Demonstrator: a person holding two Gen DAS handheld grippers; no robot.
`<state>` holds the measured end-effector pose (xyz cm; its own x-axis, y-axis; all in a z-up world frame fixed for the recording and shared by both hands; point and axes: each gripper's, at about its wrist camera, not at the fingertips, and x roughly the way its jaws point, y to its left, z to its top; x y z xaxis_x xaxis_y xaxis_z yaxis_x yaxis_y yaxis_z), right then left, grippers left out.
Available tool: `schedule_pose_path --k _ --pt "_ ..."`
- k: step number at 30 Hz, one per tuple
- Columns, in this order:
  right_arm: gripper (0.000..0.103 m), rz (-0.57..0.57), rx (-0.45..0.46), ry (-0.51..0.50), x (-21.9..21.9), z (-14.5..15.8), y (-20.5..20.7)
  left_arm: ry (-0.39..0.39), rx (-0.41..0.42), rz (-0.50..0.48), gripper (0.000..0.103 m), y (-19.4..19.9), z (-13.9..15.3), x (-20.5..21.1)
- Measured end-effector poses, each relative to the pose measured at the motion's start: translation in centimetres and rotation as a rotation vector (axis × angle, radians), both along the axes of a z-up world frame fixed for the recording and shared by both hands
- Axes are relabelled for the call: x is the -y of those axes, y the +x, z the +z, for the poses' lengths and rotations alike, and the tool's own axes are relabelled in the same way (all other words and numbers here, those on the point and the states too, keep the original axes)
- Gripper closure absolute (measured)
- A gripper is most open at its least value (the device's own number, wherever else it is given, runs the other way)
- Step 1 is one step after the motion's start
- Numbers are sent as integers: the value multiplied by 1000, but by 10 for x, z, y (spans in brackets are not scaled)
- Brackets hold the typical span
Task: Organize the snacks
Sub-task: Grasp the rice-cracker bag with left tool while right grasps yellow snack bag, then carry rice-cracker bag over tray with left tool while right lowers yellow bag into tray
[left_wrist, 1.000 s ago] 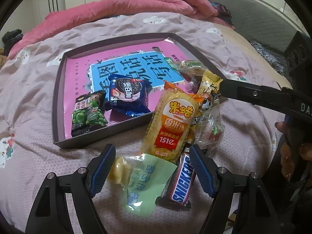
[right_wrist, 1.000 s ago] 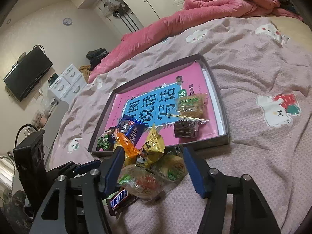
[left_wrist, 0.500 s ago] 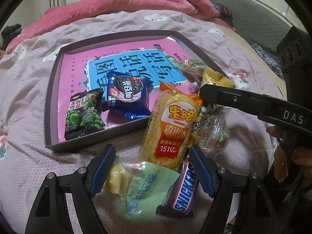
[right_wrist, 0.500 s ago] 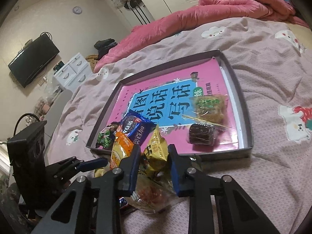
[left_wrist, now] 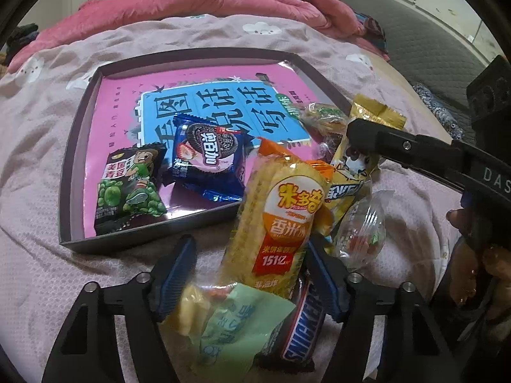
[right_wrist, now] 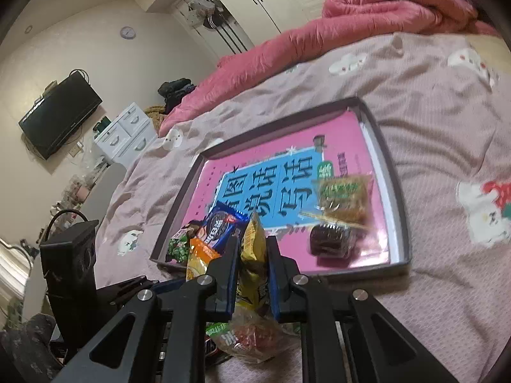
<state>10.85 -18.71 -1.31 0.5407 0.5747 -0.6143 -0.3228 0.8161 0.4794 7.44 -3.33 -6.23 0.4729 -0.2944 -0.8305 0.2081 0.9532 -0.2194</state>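
A dark-rimmed tray (left_wrist: 80, 159) with a pink and blue lining lies on the bed. It holds a green-pea pack (left_wrist: 131, 188) and an Oreo pack (left_wrist: 207, 162). At its other end lie a green-labelled pastry (right_wrist: 345, 198) and a dark cake (right_wrist: 332, 239). My right gripper (right_wrist: 253, 245) is shut on a yellow snack packet (right_wrist: 252, 265) just in front of the tray. My left gripper (left_wrist: 250, 245) is closing, its pads not pressing. Between them lie a yellow rice-cracker pack (left_wrist: 281, 217), a pale green packet (left_wrist: 236, 325) and a Snickers bar (left_wrist: 303, 328).
A clear-wrapped candy packet (left_wrist: 361, 229) lies under the right gripper. A person's hand (left_wrist: 472, 255) holds that gripper at the right. A pink quilt (right_wrist: 367, 19) is heaped at the far end of the bed. White drawers (right_wrist: 124, 134) and a wall TV (right_wrist: 57, 115) stand beyond.
The right jaws have shut on the yellow snack packet. The left jaws have narrowed around the rice-cracker pack and its neighbours. The snacks on the bed have not shifted.
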Motion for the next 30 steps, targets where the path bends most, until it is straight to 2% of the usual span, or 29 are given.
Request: schedule_pose_path --k 4,7,14,30 --pt "86 4 27 -15 -3 5 -1 2 -5 -15 51 2 -1 8" --pt "87 1 47 -13 -2 9 -2 10 2 -28 58 2 -2 13" --pt "88 7 79 6 1 17 -7 -30 36 -31 60 -3 7 9" --pt "89 -6 193 52 7 44 -18 -114 147 66 60 -15 56 -27"
